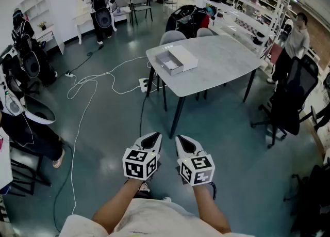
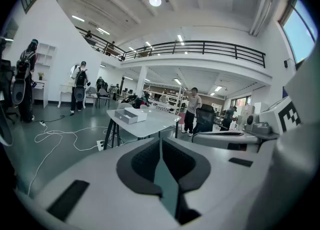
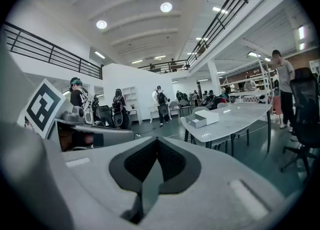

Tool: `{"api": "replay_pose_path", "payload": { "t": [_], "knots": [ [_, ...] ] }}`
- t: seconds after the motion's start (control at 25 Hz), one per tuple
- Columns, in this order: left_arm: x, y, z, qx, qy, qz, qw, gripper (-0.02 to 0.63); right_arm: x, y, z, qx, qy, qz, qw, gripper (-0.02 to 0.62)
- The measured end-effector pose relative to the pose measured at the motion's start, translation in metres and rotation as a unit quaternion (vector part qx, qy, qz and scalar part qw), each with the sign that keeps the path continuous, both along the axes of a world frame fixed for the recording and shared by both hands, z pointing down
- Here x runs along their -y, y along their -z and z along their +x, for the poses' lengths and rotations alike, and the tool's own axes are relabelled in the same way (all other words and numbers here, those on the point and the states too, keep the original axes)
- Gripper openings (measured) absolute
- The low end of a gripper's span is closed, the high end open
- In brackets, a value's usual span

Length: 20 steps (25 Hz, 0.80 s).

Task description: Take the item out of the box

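White box (image 1: 177, 60) rests on the grey table (image 1: 221, 60), near the table's 9 o'clock edge in the head view. It shows as an open tray with a white slab touching its 3 o'clock side. Whether anything lies in the tray cannot be told at this range.

Left gripper (image 1: 154, 136): held low over the floor, well apart from the table, which stands at its 12 to 1 o'clock. In the left gripper view its fingers (image 2: 142, 161) are pressed together at the tips, with nothing between them. The box (image 2: 131, 115) appears at 11 o'clock beyond them.

Right gripper (image 1: 182, 139): just beside the left one, at its 3 o'clock. In the right gripper view its fingers (image 3: 172, 161) are likewise pressed together on nothing. The box (image 3: 206, 119) appears at 2 o'clock.

White cable (image 1: 98, 83) loops across the floor at the table's 9 o'clock. A black office chair (image 1: 289, 101) stands at the table's 3 o'clock, with a standing person (image 1: 295, 40) near it.
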<state>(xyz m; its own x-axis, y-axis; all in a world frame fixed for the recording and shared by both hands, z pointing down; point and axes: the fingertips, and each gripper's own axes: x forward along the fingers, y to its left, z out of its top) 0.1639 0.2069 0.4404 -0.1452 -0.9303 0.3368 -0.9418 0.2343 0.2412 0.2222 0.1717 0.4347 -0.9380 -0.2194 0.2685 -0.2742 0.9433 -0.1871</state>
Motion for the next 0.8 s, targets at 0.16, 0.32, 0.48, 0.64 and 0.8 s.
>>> {"api": "replay_pose_path", "payload": {
  "t": [0.16,0.32,0.48,0.64,0.8],
  "knots": [
    [0.001,-0.003,0.004,0.0,-0.001,-0.003,1.0,0.023,-0.002,0.0,0.003,0.008,0.004,-0.001,1.0,0.005],
    [0.006,-0.007,0.007,-0.002,-0.004,-0.005,1.0,0.023,0.0,-0.006,0.003,0.009,0.009,-0.015,1.0,0.005],
    [0.007,-0.013,-0.001,-0.006,-0.001,-0.012,0.9999,0.023,0.005,-0.013,-0.004,0.003,0.007,-0.028,1.0,0.005],
    [0.014,-0.02,-0.022,-0.012,0.003,-0.014,0.9998,0.023,0.015,-0.02,-0.022,-0.002,0.004,-0.031,1.0,0.005],
    [0.027,-0.027,-0.054,-0.021,0.002,-0.012,0.9997,0.023,0.027,-0.028,-0.048,-0.013,-0.003,-0.032,0.999,0.005]
  ]
}}
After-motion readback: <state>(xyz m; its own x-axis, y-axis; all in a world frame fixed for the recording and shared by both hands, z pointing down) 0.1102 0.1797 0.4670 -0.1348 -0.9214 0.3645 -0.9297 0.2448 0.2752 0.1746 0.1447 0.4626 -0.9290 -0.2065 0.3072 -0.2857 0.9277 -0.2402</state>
